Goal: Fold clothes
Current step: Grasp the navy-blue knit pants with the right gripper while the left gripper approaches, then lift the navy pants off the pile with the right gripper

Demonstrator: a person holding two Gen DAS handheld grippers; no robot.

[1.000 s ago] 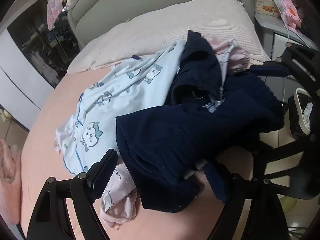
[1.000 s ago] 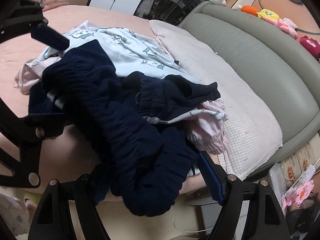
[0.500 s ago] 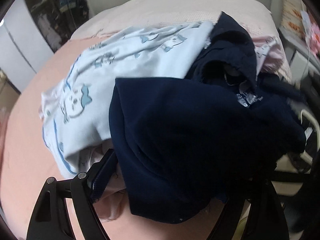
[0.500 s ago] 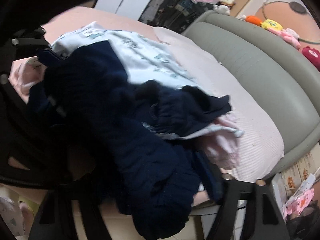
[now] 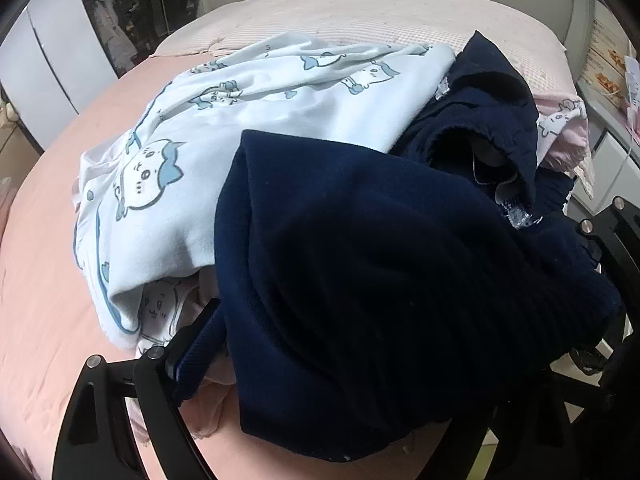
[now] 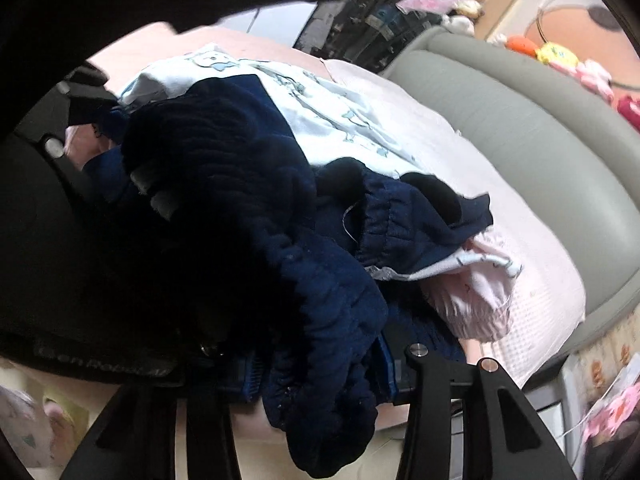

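Navy garment (image 5: pixel 380 248) is a thick ribbed knit, bunched in a heap at the bed (image 5: pixel 44 280) edge, gathered waistband (image 6: pixel 384 232) showing. It lies partly over a light-blue cat-print top (image 5: pixel 224 128); pink print piece (image 6: pixel 476 296) sticks out under it, pillow side. Left gripper (image 5: pixel 320 360): one finger (image 5: pixel 196 344) visible beside the navy, other buried under cloth; jaws state can't tell. Right gripper (image 6: pixel 316 376): jaws clenched on a navy fold hanging between them. Grey headboard (image 6: pixel 520 128) behind.
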